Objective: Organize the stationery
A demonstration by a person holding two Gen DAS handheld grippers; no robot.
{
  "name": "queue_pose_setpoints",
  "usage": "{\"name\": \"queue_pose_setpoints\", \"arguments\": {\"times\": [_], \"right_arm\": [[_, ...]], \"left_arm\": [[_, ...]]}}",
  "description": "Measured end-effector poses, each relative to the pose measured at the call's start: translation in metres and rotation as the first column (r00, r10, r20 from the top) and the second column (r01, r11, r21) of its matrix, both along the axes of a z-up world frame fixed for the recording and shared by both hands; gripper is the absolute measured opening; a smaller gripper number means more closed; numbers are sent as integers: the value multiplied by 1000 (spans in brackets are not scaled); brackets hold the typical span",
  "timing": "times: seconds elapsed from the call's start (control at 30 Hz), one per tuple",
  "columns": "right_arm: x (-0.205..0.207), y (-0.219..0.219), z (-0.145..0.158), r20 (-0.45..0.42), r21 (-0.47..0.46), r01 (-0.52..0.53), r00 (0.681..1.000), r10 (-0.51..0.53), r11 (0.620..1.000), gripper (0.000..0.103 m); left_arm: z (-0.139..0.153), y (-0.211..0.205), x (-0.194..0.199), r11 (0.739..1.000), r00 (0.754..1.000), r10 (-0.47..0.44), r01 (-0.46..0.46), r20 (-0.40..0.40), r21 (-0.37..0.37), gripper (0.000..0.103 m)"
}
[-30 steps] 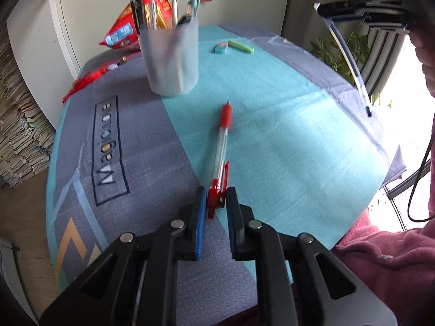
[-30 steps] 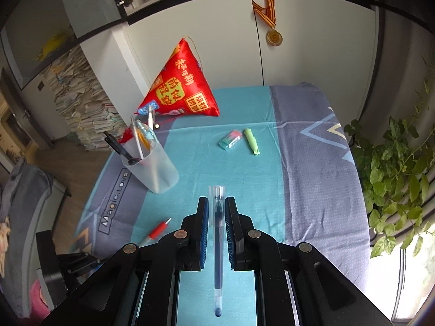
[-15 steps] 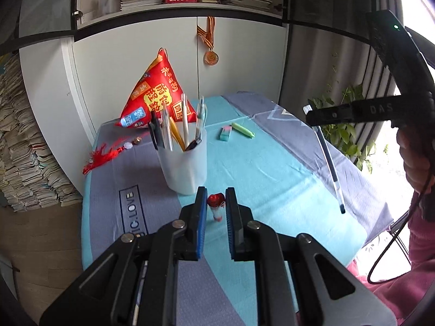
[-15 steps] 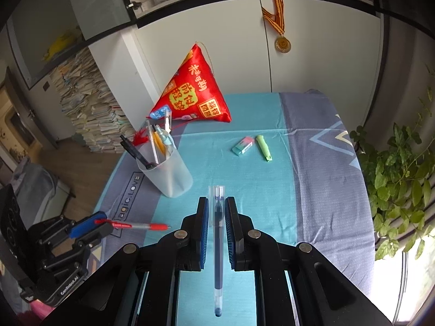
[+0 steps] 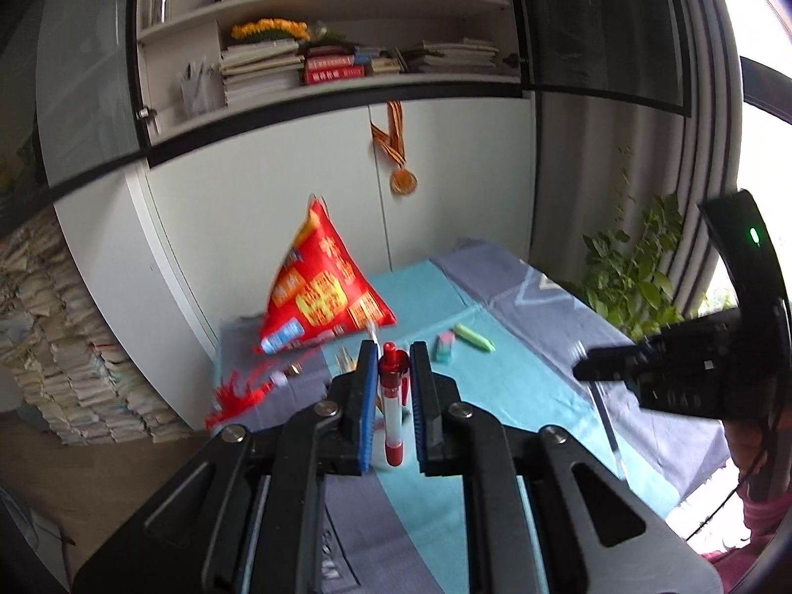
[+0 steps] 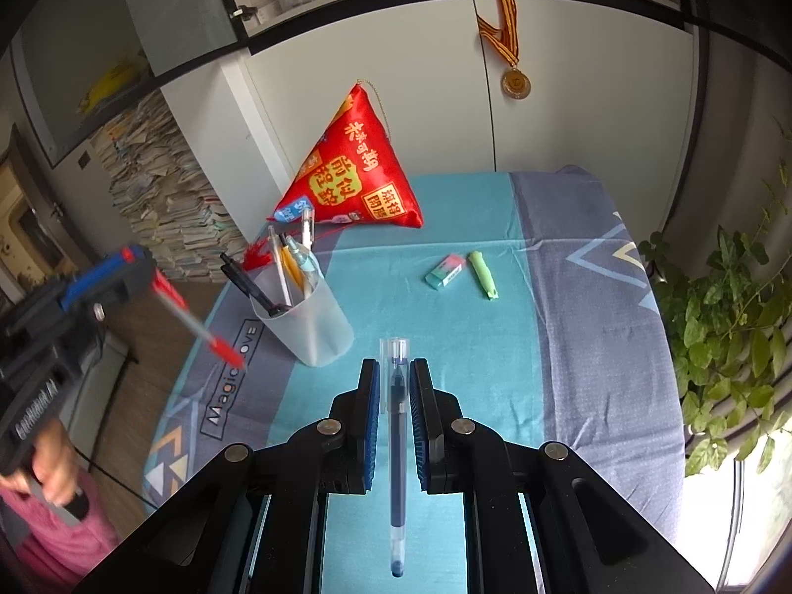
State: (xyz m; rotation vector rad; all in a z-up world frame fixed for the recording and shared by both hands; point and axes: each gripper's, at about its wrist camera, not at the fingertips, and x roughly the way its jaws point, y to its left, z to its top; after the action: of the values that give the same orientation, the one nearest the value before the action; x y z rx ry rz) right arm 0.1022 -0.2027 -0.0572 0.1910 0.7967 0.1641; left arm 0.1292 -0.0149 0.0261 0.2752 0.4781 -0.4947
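My left gripper (image 5: 391, 361) is shut on a red pen (image 5: 392, 411), held in the air with its tip slanting down; from the right wrist view the same gripper (image 6: 143, 277) and red pen (image 6: 198, 326) hang left of a frosted pen cup (image 6: 309, 317) that holds several pens. My right gripper (image 6: 394, 371) is shut on a dark blue pen (image 6: 397, 440), raised above the teal cloth. In the left wrist view the right gripper (image 5: 584, 371) shows at the right with its blue pen (image 5: 606, 425) hanging down. The cup is mostly hidden behind my left fingers there.
A pale eraser (image 6: 444, 271) and a green highlighter (image 6: 484, 281) lie on the round table's cloth (image 6: 569, 326) beyond the cup. A red triangular bag (image 6: 354, 173) stands at the back by the cupboard. A leafy plant (image 6: 727, 326) is at the right, and stacked books (image 6: 158, 208) at the left.
My left gripper has lifted the red pen off the table and risen well above it, its view tilting up toward the shelves. The right gripper with the blue pen has stayed put.
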Motion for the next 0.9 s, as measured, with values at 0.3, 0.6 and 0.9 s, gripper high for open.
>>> {"name": "queue_pose_setpoints", "arguments": {"times": [0.3, 0.6, 0.9], "right_arm": [[0, -9, 1, 0, 1, 26, 1000, -26, 1000, 13], [5, -9, -2, -9, 3, 30, 1000, -30, 1000, 13], [13, 1, -4, -16, 2, 14, 1000, -14, 1000, 13]], "left_arm": [[-11, -12, 49, 998, 997, 56, -56, -57, 2, 11], [-53, -19, 61, 998, 985, 55, -48, -161, 49, 11], [-63, -17, 61, 998, 982, 51, -43, -182, 46, 14]]}}
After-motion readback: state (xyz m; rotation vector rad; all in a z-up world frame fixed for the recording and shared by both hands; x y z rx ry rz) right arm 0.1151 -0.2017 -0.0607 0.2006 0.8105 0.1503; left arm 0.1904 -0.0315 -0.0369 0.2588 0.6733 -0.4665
